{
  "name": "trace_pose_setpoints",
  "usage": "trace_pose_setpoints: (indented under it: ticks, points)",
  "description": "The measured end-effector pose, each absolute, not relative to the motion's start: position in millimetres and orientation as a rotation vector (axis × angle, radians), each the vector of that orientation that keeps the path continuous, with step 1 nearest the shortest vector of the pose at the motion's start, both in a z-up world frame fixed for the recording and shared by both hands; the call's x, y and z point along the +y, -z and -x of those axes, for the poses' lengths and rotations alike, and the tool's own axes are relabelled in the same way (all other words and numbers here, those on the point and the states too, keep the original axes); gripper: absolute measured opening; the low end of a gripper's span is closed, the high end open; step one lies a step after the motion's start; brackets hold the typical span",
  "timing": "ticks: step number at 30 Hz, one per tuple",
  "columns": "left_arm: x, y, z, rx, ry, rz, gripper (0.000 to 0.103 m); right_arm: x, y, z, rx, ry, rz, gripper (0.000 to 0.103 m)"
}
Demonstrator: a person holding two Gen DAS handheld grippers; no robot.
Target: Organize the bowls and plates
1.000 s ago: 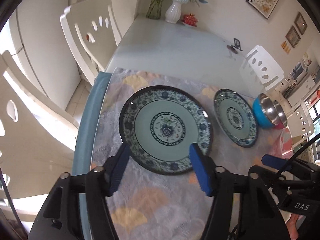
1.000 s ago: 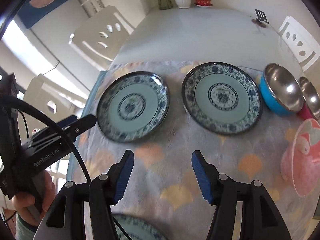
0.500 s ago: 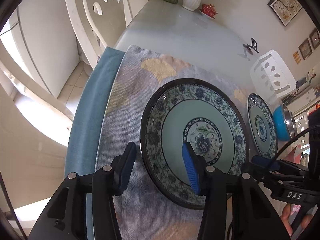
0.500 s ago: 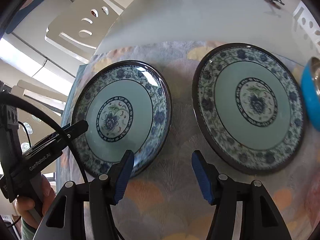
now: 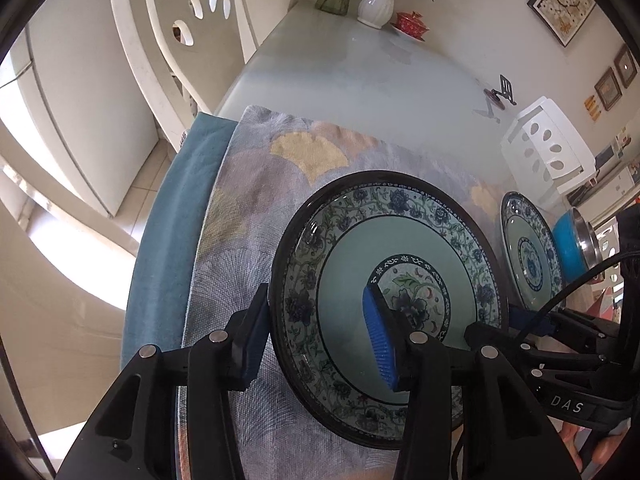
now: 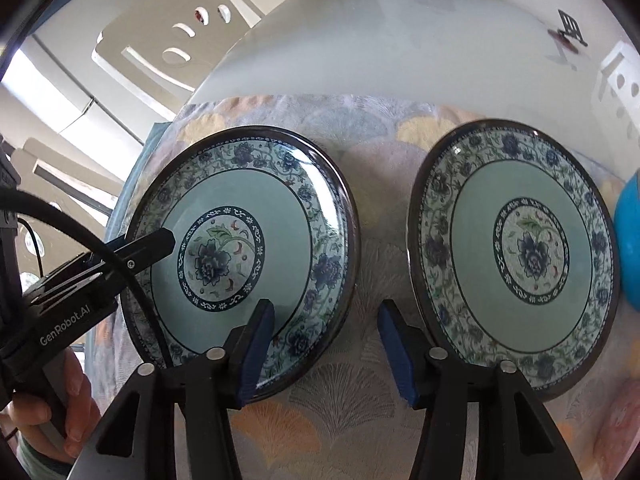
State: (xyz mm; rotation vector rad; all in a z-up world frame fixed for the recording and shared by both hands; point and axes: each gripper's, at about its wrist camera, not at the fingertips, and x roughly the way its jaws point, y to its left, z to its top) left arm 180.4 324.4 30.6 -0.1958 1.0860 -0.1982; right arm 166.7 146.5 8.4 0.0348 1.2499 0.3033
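Since a second ago, closed in on the left plate [image 5: 384, 280] from both sides, the left gripper [image 5: 320, 336] now straddling its outer rim and the right gripper [image 6: 324, 344] now straddling its inner rim. White table [image 5: 360, 80] running far back, half covered by a floral cloth [image 5: 248, 240] with a teal cloth [image 5: 172, 216] folded under its left edge. Two white chairs [image 5: 168, 40] along the left side in the left wrist view, another at the far right. On the floral cloth, two matching blue-and-green patterned plates side by side, apart but near: left plate tilted slightly, right plate [image 6: 516, 256] lying flat. Beyond the right plate, just beside it, a blue bowl [image 6: 628, 240] with a steel lining. Left gripper spread wide, one finger outside the rim, the other over the plate's centre; contact with the plate impossible to tell. Right gripper likewise spread, left finger over the left plate's near rim, right finger over the cloth between the plates. At the far table end, a white vase [image 5: 378, 0] of flowers and a small red lidded cup [image 5: 412, 22].
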Motion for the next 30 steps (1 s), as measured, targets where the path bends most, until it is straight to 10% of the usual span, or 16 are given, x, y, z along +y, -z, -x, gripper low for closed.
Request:
trace_pose_setpoints:
  ticks: [30]
  points:
    - [310,-77,-127,1.028,0.191,0.129,0.038,150,-63,-130,1.138,-0.365,0.148,0.047]
